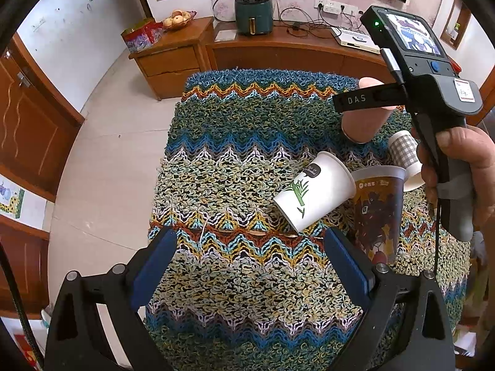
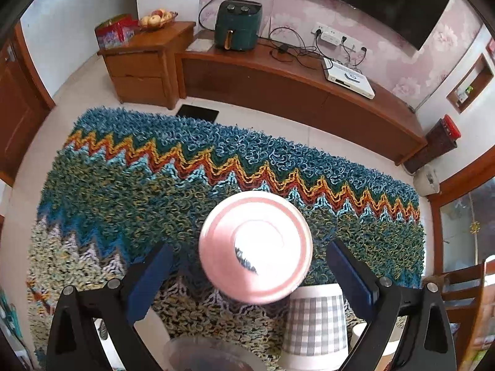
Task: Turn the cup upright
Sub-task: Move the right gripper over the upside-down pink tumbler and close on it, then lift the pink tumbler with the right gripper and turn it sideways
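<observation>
A desk covered by a shaggy zigzag-patterned cloth (image 1: 235, 167) carries several cups near its right edge. The left gripper (image 1: 250, 266) hovers low over the near part of the cloth, its jaws spread wide with nothing between them. Just ahead of it and to the right, a white paper cup with a green plant print (image 1: 315, 198) lies tilted on its side, mouth toward the near edge, its base leaning against a tall brown printed cup (image 1: 377, 210) that stands beside it. Beyond those, a grey checked cup (image 1: 403, 151) lies close to the right edge.

The right gripper (image 2: 250, 275), held in a hand (image 1: 458, 160), sits above the far right part of the desk. A pink cup (image 2: 255, 247) is between its blue pads (image 2: 151, 281), blurred, with one round end facing the camera; the jaws stand wide and do not touch it in the right wrist view. In the left wrist view the pink cup (image 1: 365, 123) hangs tilted behind the gripper's black finger, above the cloth.
</observation>
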`<state>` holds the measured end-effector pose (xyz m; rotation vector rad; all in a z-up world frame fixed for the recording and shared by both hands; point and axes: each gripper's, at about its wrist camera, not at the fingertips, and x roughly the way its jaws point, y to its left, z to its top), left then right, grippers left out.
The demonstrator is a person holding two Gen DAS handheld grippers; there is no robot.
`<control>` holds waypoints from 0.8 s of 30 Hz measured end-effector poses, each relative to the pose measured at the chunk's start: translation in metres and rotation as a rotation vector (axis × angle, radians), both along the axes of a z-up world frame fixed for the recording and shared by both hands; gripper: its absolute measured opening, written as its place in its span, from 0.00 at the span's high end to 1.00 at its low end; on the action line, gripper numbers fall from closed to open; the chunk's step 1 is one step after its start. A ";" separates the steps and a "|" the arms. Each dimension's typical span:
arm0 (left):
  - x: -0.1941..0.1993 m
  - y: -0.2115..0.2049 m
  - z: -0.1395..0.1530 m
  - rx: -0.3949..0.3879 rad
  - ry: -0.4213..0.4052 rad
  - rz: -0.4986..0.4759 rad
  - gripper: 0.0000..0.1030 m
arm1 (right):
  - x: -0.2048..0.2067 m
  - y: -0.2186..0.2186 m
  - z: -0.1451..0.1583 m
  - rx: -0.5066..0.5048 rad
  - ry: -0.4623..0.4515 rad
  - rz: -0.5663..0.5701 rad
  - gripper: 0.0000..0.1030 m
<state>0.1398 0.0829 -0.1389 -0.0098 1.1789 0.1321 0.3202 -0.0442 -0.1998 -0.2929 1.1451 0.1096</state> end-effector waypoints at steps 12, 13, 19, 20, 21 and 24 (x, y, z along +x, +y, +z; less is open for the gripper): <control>0.003 0.008 -0.005 -0.003 0.012 0.015 0.06 | 0.015 -0.005 -0.019 -0.012 0.083 -0.028 0.30; 0.003 0.008 -0.005 -0.005 0.013 0.016 0.06 | 0.015 -0.006 -0.019 -0.005 0.084 -0.030 0.30; 0.000 0.009 -0.003 -0.007 0.005 0.014 0.06 | 0.012 -0.013 -0.016 0.041 0.087 -0.054 0.32; -0.001 0.009 -0.002 -0.008 0.004 0.014 0.06 | 0.011 -0.016 -0.016 0.051 0.086 -0.059 0.32; -0.002 0.009 -0.001 -0.009 0.002 0.014 0.06 | 0.009 -0.018 -0.015 0.059 0.083 -0.063 0.32; -0.005 0.009 0.001 -0.010 -0.001 0.010 0.06 | 0.000 -0.024 -0.010 0.083 0.066 -0.071 0.34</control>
